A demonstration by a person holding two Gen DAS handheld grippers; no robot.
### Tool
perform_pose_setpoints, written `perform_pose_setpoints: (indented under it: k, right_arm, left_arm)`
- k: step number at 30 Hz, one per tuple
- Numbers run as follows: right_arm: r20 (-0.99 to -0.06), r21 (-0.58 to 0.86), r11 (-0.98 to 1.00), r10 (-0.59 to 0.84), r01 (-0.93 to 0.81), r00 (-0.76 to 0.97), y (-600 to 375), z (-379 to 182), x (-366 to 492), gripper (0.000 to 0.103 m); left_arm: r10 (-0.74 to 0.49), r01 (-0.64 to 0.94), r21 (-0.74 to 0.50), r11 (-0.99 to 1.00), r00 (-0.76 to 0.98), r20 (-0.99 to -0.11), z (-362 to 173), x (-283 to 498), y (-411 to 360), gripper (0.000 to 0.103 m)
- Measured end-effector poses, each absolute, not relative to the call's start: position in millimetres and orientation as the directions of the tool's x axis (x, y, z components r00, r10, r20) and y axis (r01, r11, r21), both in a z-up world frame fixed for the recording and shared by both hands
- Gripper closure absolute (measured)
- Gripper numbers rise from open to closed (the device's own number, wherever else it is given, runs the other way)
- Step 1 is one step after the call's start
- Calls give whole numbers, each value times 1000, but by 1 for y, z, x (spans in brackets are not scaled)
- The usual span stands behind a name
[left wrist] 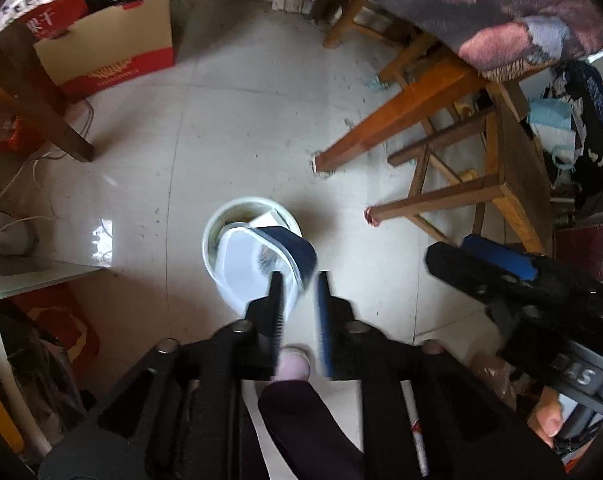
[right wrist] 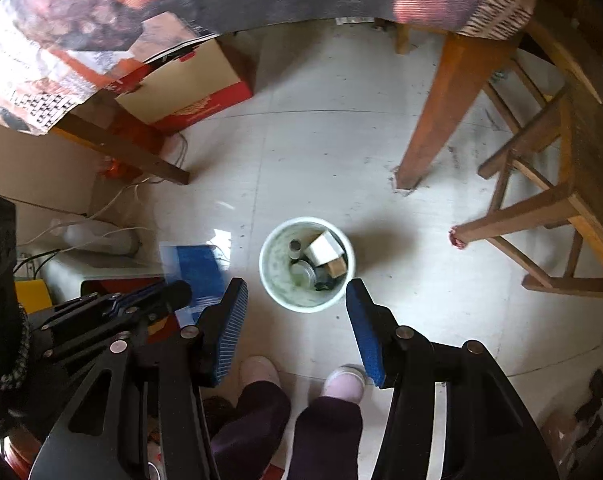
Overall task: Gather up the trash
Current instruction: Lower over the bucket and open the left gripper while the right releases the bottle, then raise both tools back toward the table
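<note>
Trash from the task shows in two places. A white bin [right wrist: 307,220] stands on the pale tiled floor [right wrist: 321,140], far below the right gripper [right wrist: 296,283] and framed between its two blue-padded fingers [right wrist: 231,320]. Inside lie a white box [right wrist: 323,248], a small brown block [right wrist: 337,268], a round metal lid [right wrist: 303,274] and a dark cylinder [right wrist: 296,246].

The right gripper's jaws stand wide apart with nothing between them, pointing steeply down.

The left gripper [left wrist: 299,276] also points steeply down, its jaws parted by a narrow gap. A white and dark-blue container [left wrist: 253,264], blurred, sits just beyond its fingertips, one corner meeting the tip of the finger on the picture's left. No pad presses on it that I can see. From the left wrist view the container covers most of the bin's mouth. From the right wrist view it appears as a blue smear beside the left gripper's tips and off to the bin's side.

Under both grippers, close to the wrists, are the person's feet in pale slippers [right wrist: 343,384] and dark trouser legs [right wrist: 325,436]. Beyond the bin, an orange-brown table leg [right wrist: 441,120] stands ahead and to the right, with a wooden stool [right wrist: 541,208] further right. A red and tan cardboard box [right wrist: 189,92] sits ahead to the left.
</note>
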State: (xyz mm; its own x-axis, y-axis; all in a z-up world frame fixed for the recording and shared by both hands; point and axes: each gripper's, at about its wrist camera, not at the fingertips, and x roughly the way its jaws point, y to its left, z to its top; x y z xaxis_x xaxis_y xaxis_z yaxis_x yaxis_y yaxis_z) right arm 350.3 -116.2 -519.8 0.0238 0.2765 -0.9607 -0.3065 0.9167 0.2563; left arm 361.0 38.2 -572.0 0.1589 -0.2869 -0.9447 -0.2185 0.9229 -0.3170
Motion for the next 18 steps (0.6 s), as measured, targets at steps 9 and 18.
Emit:
perform_pose_setpoints:
  k: [9, 18]
  right_arm:
    - [-959, 248, 925, 277, -288, 63, -118, -491, 353, 55]
    - [-949, 249, 917, 294, -311, 109, -112, -409, 344, 55]
  left_arm:
    - [-239, -190, -265, 945, 147, -960, -538, 359, 38, 67]
    - [-197, -181, -247, 952, 256, -946, -425, 348, 54, 67]
